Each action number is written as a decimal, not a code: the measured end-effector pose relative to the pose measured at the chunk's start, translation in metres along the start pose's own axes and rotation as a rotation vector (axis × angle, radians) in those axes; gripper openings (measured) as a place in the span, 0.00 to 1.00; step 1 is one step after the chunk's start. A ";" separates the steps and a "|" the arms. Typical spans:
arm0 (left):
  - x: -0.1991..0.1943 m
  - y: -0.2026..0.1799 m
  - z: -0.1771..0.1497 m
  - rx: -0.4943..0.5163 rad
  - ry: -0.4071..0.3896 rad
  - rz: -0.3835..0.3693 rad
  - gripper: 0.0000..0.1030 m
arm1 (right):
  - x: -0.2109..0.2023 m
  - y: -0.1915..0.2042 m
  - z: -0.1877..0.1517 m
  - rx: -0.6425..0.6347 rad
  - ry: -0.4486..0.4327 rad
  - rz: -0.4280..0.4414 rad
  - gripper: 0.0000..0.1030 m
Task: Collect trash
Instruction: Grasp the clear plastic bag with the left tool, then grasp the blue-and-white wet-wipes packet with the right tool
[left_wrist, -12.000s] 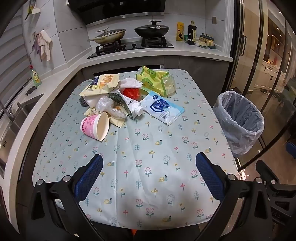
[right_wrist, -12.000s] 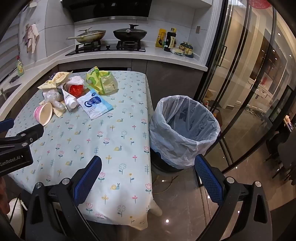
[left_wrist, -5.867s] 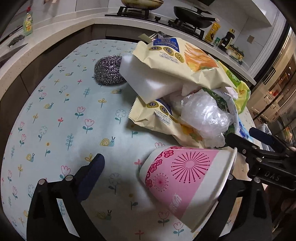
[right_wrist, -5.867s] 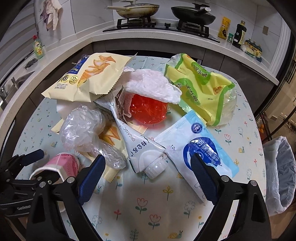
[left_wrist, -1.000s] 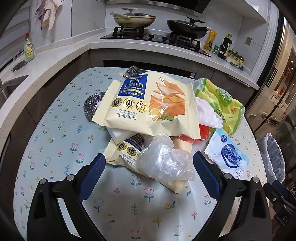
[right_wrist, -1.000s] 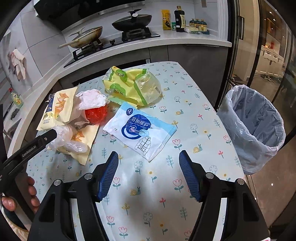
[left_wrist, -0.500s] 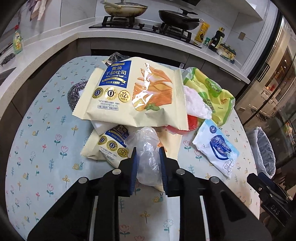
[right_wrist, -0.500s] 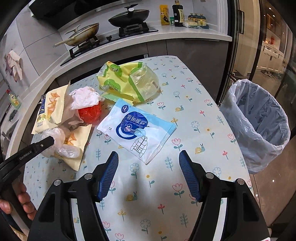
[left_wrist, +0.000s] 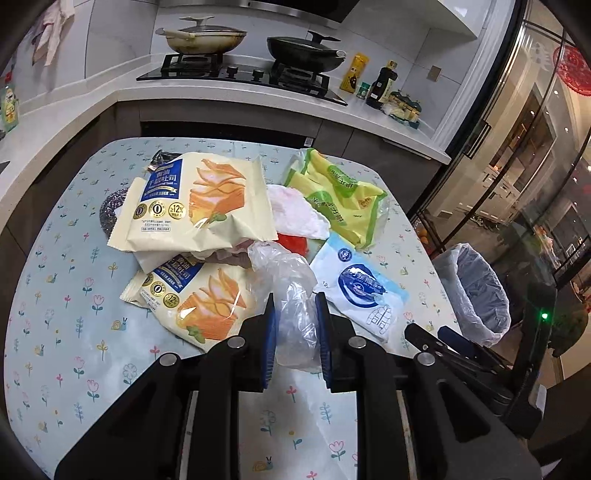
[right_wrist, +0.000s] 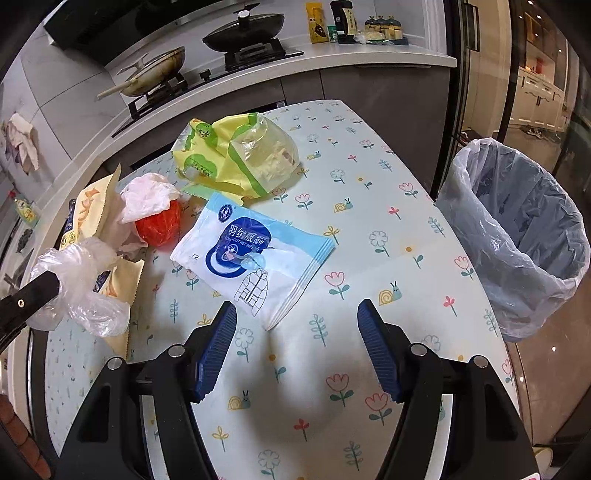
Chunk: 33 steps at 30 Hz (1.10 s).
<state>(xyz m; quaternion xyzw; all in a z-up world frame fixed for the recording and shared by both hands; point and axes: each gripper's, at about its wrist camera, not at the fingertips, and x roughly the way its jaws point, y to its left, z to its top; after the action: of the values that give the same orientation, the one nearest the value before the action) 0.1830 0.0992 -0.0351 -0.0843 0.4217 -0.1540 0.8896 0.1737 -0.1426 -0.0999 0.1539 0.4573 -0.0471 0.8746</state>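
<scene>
Left gripper (left_wrist: 294, 328) is clamped on the crumpled clear plastic bag (left_wrist: 291, 295), pile's 5 o'clock edge. It looks weightless, floppy and slippery, so grip the bunched middle, not the loose film. Right gripper (right_wrist: 297, 345) is wide, empty. Bin (right_wrist: 517, 236) sits at 3 o'clock.

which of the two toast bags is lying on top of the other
The upper toast bag, nearer the stove, lies on top; it overlaps the lower toast bag, which lies flat on the table beside the left gripper.
</scene>
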 end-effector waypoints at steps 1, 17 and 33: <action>0.001 -0.002 0.000 0.003 0.002 -0.001 0.19 | 0.003 -0.003 0.002 0.007 0.003 0.008 0.64; 0.044 0.007 0.002 -0.029 0.066 0.045 0.19 | 0.062 0.000 0.034 0.038 0.063 0.119 0.67; 0.047 0.000 -0.010 -0.017 0.086 0.054 0.19 | 0.062 0.009 0.023 -0.015 0.062 0.143 0.13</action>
<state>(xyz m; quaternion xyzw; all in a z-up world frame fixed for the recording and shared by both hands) 0.2029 0.0828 -0.0752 -0.0736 0.4629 -0.1299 0.8738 0.2295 -0.1372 -0.1366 0.1812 0.4725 0.0237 0.8622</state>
